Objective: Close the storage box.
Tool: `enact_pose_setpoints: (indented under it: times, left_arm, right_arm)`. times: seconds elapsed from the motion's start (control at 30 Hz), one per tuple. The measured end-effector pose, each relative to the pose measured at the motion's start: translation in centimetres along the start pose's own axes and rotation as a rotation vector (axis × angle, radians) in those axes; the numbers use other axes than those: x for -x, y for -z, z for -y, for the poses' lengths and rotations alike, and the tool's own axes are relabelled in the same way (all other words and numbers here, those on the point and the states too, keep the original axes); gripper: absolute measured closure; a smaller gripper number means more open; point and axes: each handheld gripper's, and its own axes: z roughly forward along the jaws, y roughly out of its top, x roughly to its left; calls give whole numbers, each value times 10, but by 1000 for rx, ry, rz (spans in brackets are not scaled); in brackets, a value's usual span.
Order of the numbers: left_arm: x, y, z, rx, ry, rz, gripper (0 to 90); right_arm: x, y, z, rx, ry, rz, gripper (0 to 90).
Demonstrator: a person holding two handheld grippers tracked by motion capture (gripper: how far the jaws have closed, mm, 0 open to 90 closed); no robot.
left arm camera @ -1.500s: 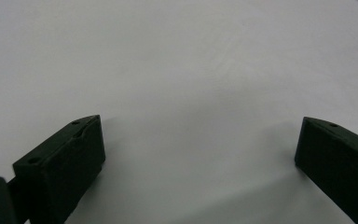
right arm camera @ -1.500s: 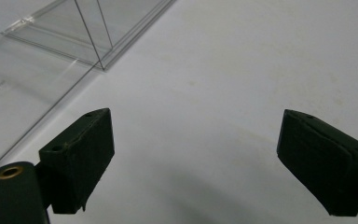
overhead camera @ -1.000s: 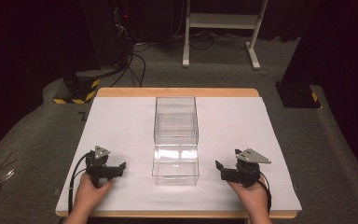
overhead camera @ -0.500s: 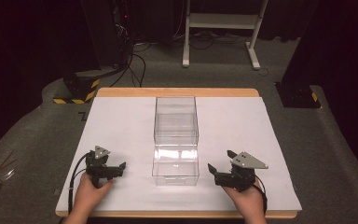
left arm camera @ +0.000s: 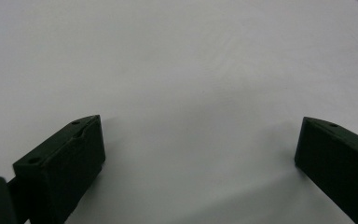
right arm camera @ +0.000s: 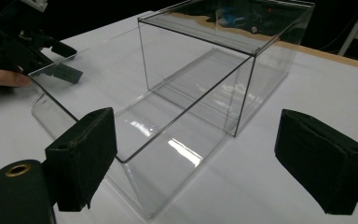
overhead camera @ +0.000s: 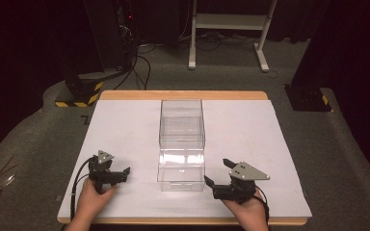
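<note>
Two grippers — left (overhead camera: 117, 175) idling open, right (overhead camera: 220, 177) gaping, lining up on the box (overhead camera: 181, 147) — next, probably closing on its near wall.

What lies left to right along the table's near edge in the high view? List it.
Left hand-held gripper → clear box → right hand-held gripper.

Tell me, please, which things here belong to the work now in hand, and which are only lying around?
Belonging to the work:
- clear plastic box, its pulled-out drawer nearest the person
- right gripper, fingers open, beside the drawer
- left gripper, fingers open, over the white table cover

Only lying around:
- white stand on the floor behind the table
- black cables on the floor
- yellow-black striped base
</note>
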Motion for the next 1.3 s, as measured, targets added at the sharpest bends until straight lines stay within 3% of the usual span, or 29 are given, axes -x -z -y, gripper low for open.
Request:
enact_pose_setpoints:
  times: [0.2, 0.67, 1.3]
  left_arm:
    - [0, 0, 0, 0, 0, 0, 18]
    - [0, 0, 0, 0, 1, 0, 18]
    - [0, 0, 0, 0, 0, 0, 18]
  right_arm:
    - [-7, -6, 3, -15, 8, -38, 128]
    - [-12, -17, 11, -35, -2, -67, 128]
    - [-11, -28, 20, -83, -35, -65, 121]
